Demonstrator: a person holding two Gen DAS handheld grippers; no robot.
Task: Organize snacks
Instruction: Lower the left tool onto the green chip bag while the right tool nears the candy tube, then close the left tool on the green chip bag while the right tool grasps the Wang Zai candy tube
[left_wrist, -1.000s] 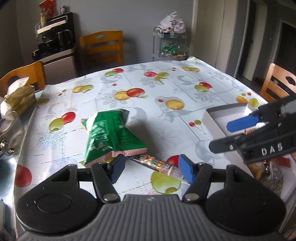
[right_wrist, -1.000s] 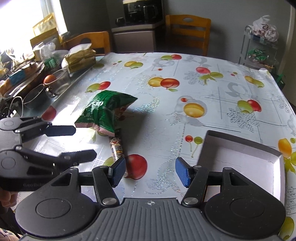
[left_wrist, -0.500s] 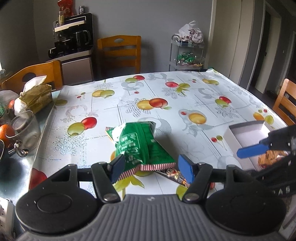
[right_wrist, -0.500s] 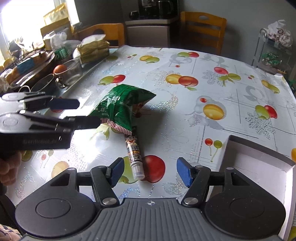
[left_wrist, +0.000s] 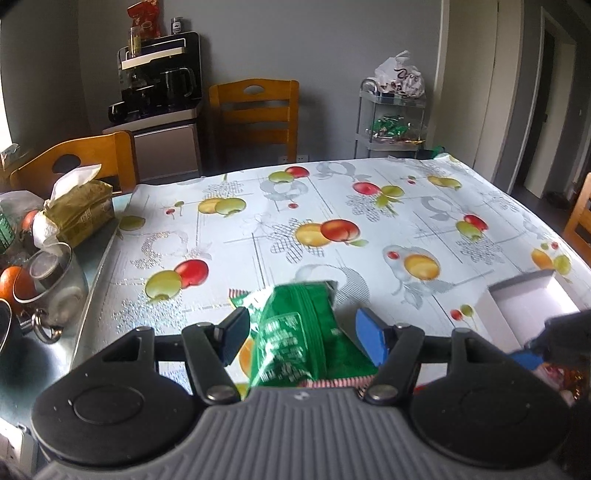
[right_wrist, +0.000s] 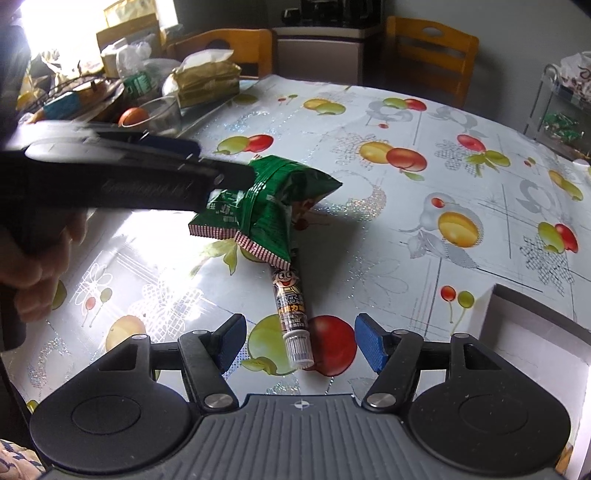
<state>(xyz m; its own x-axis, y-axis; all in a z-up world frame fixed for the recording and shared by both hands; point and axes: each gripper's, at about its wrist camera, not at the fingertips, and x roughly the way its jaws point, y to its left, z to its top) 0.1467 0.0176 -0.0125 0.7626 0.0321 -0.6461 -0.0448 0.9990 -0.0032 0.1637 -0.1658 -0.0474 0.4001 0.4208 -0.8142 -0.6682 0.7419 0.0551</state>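
A green snack bag (left_wrist: 295, 332) lies on the fruit-print tablecloth (left_wrist: 332, 206). My left gripper (left_wrist: 301, 338) is open with the bag between its fingers. In the right wrist view the bag (right_wrist: 266, 203) partly covers a stick snack tube (right_wrist: 293, 314) with a cartoon face. My left gripper (right_wrist: 225, 158) reaches over the bag from the left there. My right gripper (right_wrist: 299, 341) is open, its fingers either side of the tube's near end. A white box (right_wrist: 535, 332) stands at the right; it also shows in the left wrist view (left_wrist: 532, 299).
A tissue pack (left_wrist: 79, 210), a glass mug (left_wrist: 51, 284) and an orange (left_wrist: 11, 284) sit along the table's left side. Wooden chairs (left_wrist: 258, 110) stand around the table. A wire rack (left_wrist: 395, 122) with bags stands at the far wall.
My left gripper has moved forward over the green bag, which now sits between its fingers. My right gripper has moved closer to the stick tube. Both stay open.
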